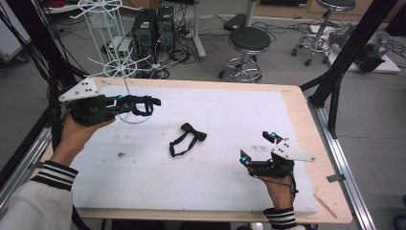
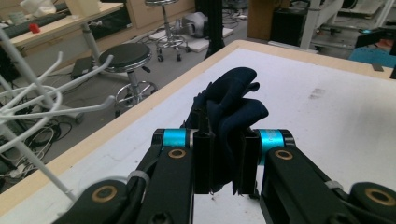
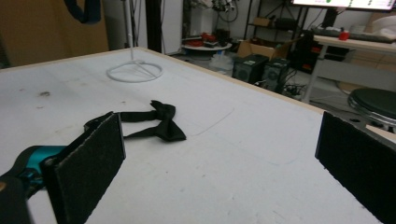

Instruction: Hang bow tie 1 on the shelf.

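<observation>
Dark bow tie (image 2: 231, 105) is clamped between my left gripper (image 2: 226, 163) jaws, fabric bunched up above the pads and its strap loop hanging off the tips in the high view (image 1: 142, 105). Left gripper (image 1: 107, 106) is held off the table, tips pointing toward the white wire rack (image 1: 115, 67), whose hooked arms (image 2: 60, 93) sit just off to the left of my jaws and slightly above them. Rack's ring base (image 3: 134, 72) stands on the white table (image 1: 230, 120) beyond the tips. Second bow tie (image 1: 187, 138) lies flat mid-table, strap looped out, well apart from both grippers; from my right gripper (image 3: 224, 154) it's ahead and left of the jaws (image 3: 156, 122), untouched. Right gripper (image 1: 258, 151) jaws stand wide apart, nothing between them, hovering low near the table's right side. Progress estimate: looks like hang-the-ties-on-the-rack, one tie picked and carried near the rack but not yet on a hook; I see nothing hung on the rack arms in the high view. Left to do: hook this strap over an arm, release, then grab the second tie, probably with the right, and hang that too. Call it under halfway.
</observation>
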